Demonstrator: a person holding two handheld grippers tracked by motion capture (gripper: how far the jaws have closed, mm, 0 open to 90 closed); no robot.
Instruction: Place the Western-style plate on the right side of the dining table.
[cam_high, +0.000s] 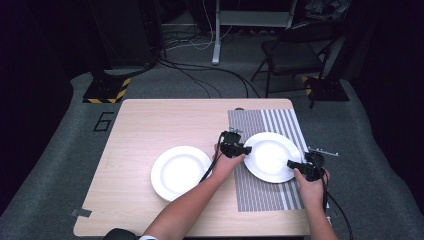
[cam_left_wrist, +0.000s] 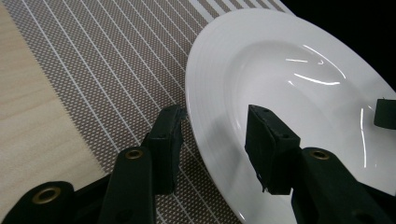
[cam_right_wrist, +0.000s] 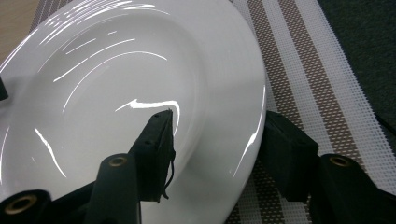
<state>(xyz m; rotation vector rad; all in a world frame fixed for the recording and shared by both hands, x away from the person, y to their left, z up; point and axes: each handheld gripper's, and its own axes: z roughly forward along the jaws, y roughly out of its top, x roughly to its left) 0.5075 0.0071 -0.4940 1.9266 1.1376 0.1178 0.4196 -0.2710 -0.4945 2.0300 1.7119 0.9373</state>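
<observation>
A: What is the setting?

B: A dim room with grey carpet, cables and a folding chair (cam_high: 292, 55) across the top of the frame. A pale wooden table (cam_high: 150, 125) fills the middle, with a striped mat (cam_high: 260, 195) on its right part.

A: What lies on the table?

B: Two white plates. One plate (cam_high: 181, 172) sits on bare wood at lower centre, well apart from the grippers. The other plate (cam_high: 272, 156) rests on the mat, right of centre.

A: Where are the hands?

B: Two forearms enter from the bottom edge. The left gripper (cam_high: 245, 149) is at the left rim of the plate on the mat; the right gripper (cam_high: 291, 163) is at its lower right rim.

A: Is the plate clamped?

B: No. In the left gripper view, at lower centre, the left gripper (cam_left_wrist: 217, 140) has its jaws apart, one over the mat (cam_left_wrist: 116, 70) beside the rim, one above the plate (cam_left_wrist: 289, 74). In the right gripper view, the right gripper (cam_right_wrist: 224, 140) straddles the rim of the plate (cam_right_wrist: 140, 60) likewise, one jaw over the plate's inside, the other over the mat (cam_right_wrist: 299, 60). Gaps show at the pads.
</observation>
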